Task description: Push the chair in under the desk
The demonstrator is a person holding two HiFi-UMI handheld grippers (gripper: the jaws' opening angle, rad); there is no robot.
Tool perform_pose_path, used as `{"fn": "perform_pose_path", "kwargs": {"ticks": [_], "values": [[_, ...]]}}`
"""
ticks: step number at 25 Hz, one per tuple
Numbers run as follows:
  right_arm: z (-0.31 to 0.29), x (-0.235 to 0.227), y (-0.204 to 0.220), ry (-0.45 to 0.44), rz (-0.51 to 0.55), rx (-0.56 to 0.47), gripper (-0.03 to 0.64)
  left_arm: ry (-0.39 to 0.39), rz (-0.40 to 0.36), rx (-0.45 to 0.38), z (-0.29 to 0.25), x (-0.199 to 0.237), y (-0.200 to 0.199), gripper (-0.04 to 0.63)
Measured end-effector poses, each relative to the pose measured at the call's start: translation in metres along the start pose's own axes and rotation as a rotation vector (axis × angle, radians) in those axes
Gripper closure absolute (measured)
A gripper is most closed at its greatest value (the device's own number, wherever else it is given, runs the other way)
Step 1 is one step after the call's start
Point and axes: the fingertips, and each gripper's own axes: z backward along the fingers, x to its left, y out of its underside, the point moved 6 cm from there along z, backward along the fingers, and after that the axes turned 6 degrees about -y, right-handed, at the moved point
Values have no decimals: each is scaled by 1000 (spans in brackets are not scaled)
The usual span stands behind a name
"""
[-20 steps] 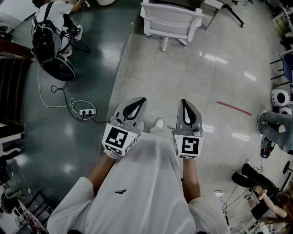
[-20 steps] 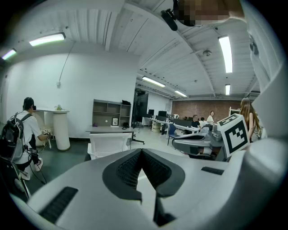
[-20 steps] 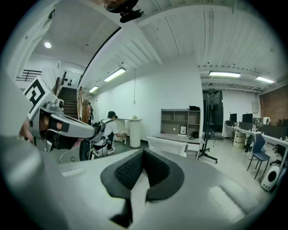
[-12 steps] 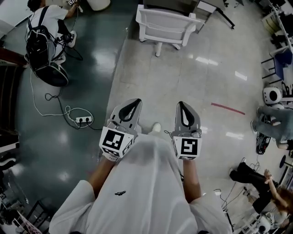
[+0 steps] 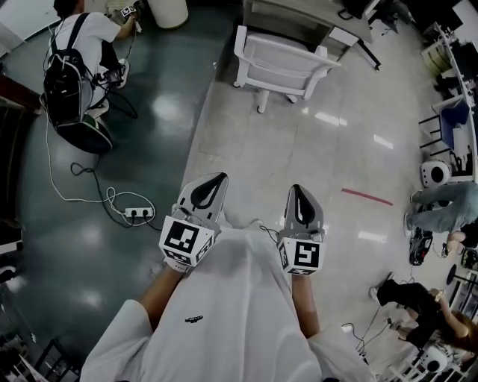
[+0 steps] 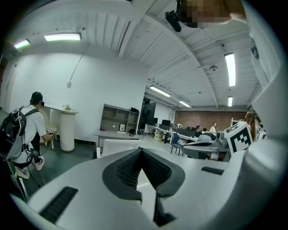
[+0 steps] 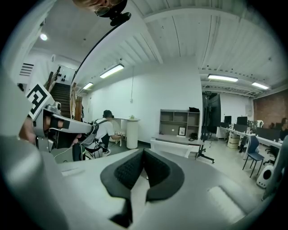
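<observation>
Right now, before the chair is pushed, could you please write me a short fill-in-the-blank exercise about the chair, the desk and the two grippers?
1. The chair in front of the desk is ___ in colour.
2. The left gripper and the right gripper both have their jaws ___, with nothing between them.
3. The power strip lies on the floor on the ___ gripper's side.
4. The person at the top left carries a black ___.

Missing words: white; shut; left; backpack.

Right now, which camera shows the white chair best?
The head view: the whole chair shows from above, at the desk. The left gripper view shows only the distant backrest; the right gripper view, the same backrest.
</observation>
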Motion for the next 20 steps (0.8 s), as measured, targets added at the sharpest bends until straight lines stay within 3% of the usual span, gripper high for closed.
{"fn": "perform_pose_path", "kwargs": {"ticks": [11,16,20], "values": [[-57,18,-21,46,18,-19,604,27,41,15,-12,58,-3,589],[-87,-9,-20,54,28,-2,604,31,23,26,-46,69,-13,588],[-140,-50,-14,63,19,-9,604,21,11,45,-105,90,-17,589]]}}
